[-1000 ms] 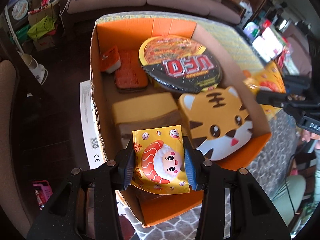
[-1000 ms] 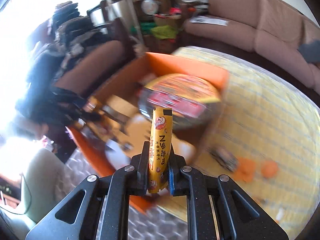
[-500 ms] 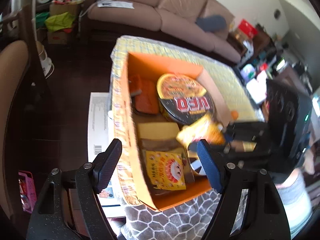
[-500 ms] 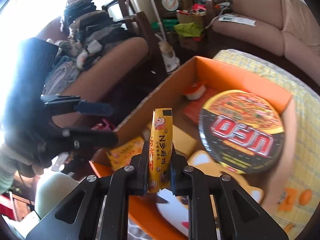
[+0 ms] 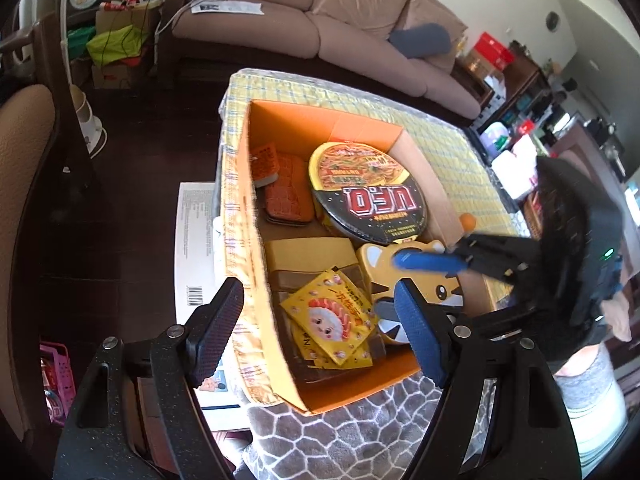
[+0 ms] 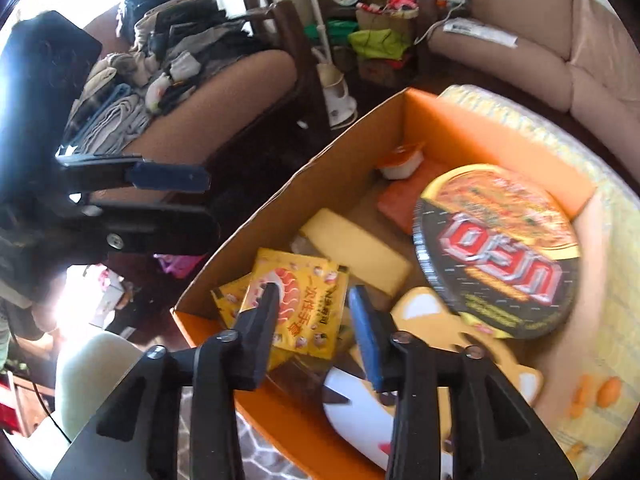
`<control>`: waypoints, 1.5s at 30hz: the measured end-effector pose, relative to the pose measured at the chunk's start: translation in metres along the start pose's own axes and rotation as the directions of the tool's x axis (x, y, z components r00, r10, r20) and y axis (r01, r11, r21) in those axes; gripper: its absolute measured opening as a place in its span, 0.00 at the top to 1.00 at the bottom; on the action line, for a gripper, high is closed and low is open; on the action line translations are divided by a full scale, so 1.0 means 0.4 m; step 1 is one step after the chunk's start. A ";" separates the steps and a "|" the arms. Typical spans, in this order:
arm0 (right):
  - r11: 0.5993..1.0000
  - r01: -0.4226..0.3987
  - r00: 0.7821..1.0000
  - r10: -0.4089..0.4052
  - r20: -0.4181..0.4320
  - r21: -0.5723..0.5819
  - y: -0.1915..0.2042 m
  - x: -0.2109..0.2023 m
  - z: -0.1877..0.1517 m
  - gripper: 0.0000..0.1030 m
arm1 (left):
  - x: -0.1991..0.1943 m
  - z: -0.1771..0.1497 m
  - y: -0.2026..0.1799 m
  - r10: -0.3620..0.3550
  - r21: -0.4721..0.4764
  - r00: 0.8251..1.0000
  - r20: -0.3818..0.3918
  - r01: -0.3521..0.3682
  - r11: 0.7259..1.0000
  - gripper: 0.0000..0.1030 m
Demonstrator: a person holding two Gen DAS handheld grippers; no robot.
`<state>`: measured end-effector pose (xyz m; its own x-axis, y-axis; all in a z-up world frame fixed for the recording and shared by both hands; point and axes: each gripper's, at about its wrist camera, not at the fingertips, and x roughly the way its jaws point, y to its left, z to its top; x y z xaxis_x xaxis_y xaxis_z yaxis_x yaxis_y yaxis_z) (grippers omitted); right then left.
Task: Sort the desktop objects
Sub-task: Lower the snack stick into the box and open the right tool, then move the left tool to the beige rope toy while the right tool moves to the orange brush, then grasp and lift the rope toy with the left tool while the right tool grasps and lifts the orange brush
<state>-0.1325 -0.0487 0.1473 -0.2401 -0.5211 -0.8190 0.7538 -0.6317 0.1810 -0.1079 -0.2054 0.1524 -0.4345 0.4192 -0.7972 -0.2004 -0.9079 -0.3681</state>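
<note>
An orange cardboard box (image 5: 360, 124) stands on the table and holds the sorted goods. Two yellow sushi-print packets (image 5: 332, 318) lie stacked at its near end, also seen in the right wrist view (image 6: 304, 304). My left gripper (image 5: 316, 324) is open and empty above the box's near left wall. My right gripper (image 6: 314, 320) is open and empty just above the packets; it shows in the left wrist view (image 5: 432, 264) over the tiger-face item (image 5: 420, 280).
The box also holds a UFO noodle bowl (image 5: 368, 196), a red-brown pouch (image 5: 286, 196), a small orange cup (image 5: 264, 162) and a yellow block (image 5: 308, 254). Small orange pieces (image 6: 600, 394) lie on the yellow tablecloth (image 5: 452, 152). A sofa (image 5: 320, 20) stands behind.
Both grippers have opened and let go of their yellow packets, which now lie stacked in the box. The left gripper has pulled back and up; the right has moved over the box.
</note>
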 end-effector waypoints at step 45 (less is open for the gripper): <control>0.692 0.440 0.879 -0.462 -0.118 0.572 -0.756 -0.352 -0.690 0.38 | 0.706 -0.117 -0.856 0.149 0.376 0.980 -0.131 -0.090 0.922 0.00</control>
<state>-0.1580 0.3741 0.0576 -0.4873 -0.0989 -0.8676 0.0665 -0.9949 0.0760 -0.1210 0.2237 0.0310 -0.3409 0.2754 -0.8988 -0.4762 -0.8750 -0.0875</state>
